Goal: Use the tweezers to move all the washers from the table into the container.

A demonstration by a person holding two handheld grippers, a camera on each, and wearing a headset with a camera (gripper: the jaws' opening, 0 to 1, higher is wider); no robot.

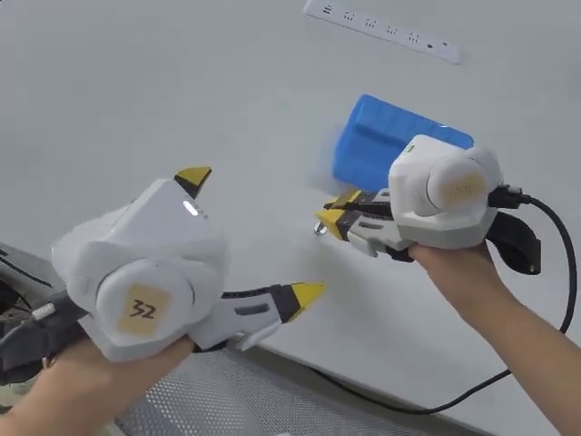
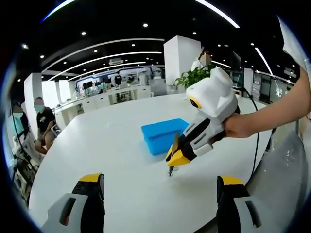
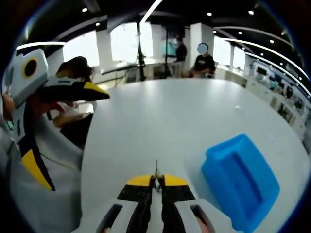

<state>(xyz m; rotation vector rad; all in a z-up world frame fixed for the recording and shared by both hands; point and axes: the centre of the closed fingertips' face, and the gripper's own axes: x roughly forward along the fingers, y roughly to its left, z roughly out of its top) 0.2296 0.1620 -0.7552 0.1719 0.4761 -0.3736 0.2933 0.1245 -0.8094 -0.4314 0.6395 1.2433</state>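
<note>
Left claw [image 1: 252,234]: spread wide, holding nothing, at near table [image 1: 136,91] edge | Right claw [image 1: 332,218]: pressed together on tweezers [image 1: 320,227], tips pointing down close to table | Container [image 1: 372,145]: blue, on table just beyond right claw | Power strip [image 1: 381,29]: white, farthest back

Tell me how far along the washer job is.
Done: cannot tell; no washers are discernible in the blue rectangular plastic container. In hand: the right gripper is shut on thin metal tweezers, tips down at the white table. The left gripper is open. Left: cannot count washers.
</note>
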